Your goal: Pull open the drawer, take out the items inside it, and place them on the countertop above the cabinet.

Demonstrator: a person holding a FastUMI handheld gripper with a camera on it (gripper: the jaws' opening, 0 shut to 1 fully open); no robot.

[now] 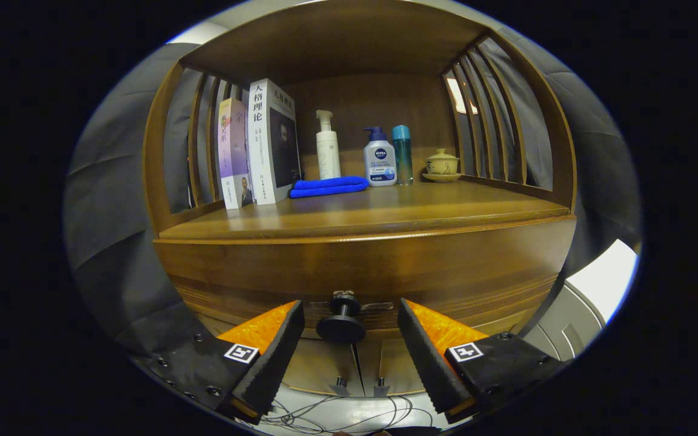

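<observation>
1. Wooden drawer front (361,266), the wide brown band just under the countertop lip, sits flush and closed; nothing has come out of it yet.
2. Its round dark knob (341,327) on a short stem stands dead centre between my fingers, touching neither as far as I can tell.
3. My gripper (349,330) is spread wide, jaws apart on either side of that knob with a clear gap on both sides.
4. So I judge we're in the first step: lining up on the knob, ahead of the pull.
5. Next I would need to pinch the knob, then draw straight back, keeping level so the stem doesn't slip out of the jaws.
6. Above, the brown wooden countertop (385,212) has plenty of bare board along its front edge and right half; that's my landing room.
7. The back is busier: two upright books (258,145) at the left, a folded blue cloth (328,186) beside them, a white pump bottle (328,148), a blue-capped pump bottle (379,158), a teal cylinder bottle (402,154), and a small lidded ceramic cup on a saucer (443,165).
8. Slatted side rails (488,115) fence both ends, and the shelf roof hangs overhead, so I'd enter from the front.
9. Below the knob, two lower cabinet doors (358,363) with small handles meet, and loose cables (337,415) lie on the floor: worth keeping clear of on the pull back.
</observation>
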